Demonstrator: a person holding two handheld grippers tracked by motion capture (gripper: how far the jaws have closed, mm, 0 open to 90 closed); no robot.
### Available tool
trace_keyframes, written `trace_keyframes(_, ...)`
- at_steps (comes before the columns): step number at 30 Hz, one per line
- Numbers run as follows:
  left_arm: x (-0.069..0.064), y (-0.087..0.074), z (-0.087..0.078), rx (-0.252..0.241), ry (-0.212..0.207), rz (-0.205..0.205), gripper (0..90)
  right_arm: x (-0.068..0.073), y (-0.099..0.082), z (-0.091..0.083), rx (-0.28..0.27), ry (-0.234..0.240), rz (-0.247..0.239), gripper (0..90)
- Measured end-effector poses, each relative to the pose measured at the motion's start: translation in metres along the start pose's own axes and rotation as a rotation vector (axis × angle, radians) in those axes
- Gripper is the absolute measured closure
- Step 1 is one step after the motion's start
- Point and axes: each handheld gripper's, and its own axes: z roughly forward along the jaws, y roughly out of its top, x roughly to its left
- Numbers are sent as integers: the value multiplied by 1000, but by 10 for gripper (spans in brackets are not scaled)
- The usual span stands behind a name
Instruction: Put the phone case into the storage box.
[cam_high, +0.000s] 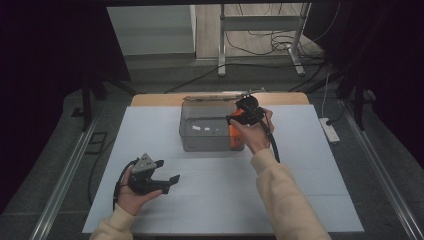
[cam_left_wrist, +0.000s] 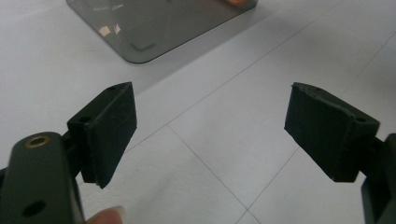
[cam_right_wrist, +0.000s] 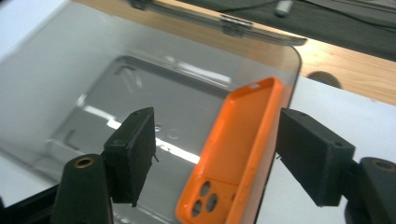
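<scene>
A clear grey plastic box (cam_high: 205, 125) stands on the white table top toward the back. An orange phone case (cam_high: 235, 136) leans inside it against the right wall, camera holes at its lower end (cam_right_wrist: 238, 154). My right gripper (cam_high: 235, 119) hangs over the box's right side. Its jaws (cam_right_wrist: 215, 126) stand open, one on each side of the case, and neither pad touches it. At the front left my left gripper (cam_high: 167, 171) is held low over the table. It is open (cam_left_wrist: 210, 135) with nothing between its pads, and the box corner (cam_left_wrist: 154, 23) lies beyond it.
The box's lid (cam_high: 215, 96) hangs open behind it over a wooden table edge (cam_high: 150, 100). A power strip (cam_high: 330, 129) lies on the floor to the right. A metal stand (cam_high: 260, 40) and cables are beyond the table. White table surface (cam_high: 210, 200) spreads in front of the box.
</scene>
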Motion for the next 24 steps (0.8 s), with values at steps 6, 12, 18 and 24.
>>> trace_keyframes(6,1,-3,-1,0,8,-11,169,-3,-9,-20,-74,74,-38,262)
trace_keyframes(12,0,-4,-1,-2,8,-12,170,-5,-22,-41,-125,120,-58,262)
trace_keyframes(18,0,-4,-2,-4,9,-10,170,-8,-39,-58,-160,143,-92,262)
trace_keyframes(24,0,-4,-2,-5,5,-11,170,-17,-63,-75,-193,184,-100,251)
